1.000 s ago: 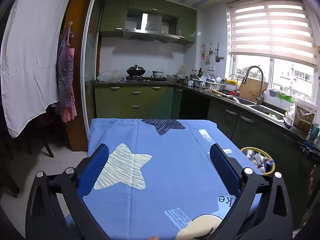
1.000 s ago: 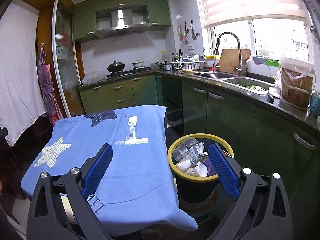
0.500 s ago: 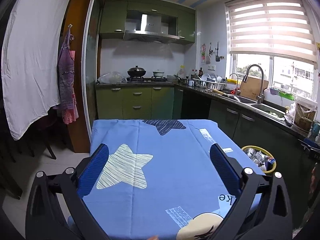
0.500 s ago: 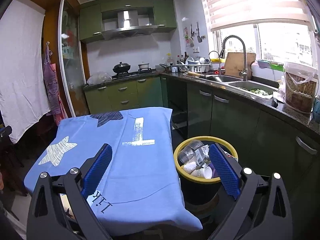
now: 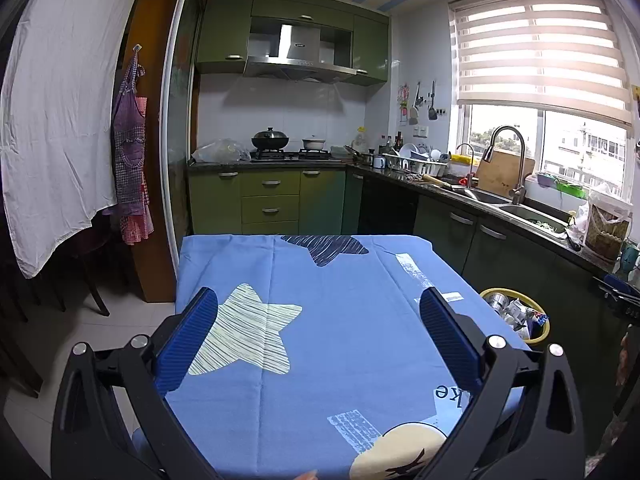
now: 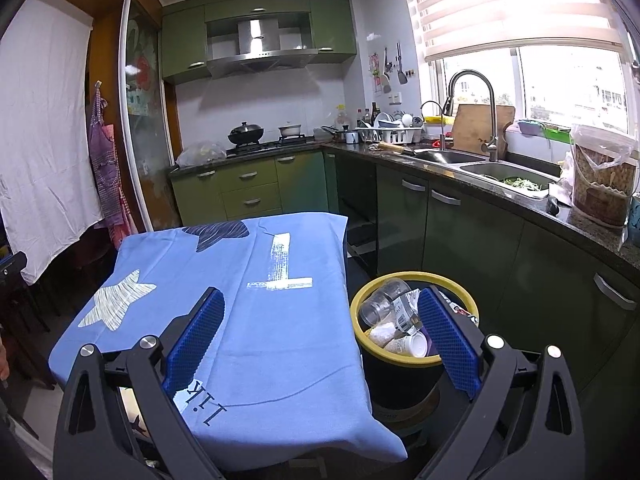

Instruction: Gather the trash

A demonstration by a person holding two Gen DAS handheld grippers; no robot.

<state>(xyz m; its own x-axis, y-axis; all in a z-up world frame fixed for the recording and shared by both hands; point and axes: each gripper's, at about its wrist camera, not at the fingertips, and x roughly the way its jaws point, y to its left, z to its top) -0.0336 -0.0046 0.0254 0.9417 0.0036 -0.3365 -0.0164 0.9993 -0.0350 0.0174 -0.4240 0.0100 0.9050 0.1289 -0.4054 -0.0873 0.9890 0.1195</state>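
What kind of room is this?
A home kitchen, most likely: a gas stove with a wok under a range hood, a sink by the window, and green cabinets.

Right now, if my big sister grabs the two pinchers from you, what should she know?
Left gripper: open, holding nothing, above the blue tablecloth.
Right gripper: open, holding nothing, near the table's edge beside the yellow-rimmed trash bin.
The bin stands on the floor between the table and the green cabinets. It already holds a clear plastic cup, paper cups and wrappers.
Done: no trash shows on the visible part of the tablecloth.
Left: probably only a check of the table's near edge, which the grippers hide.
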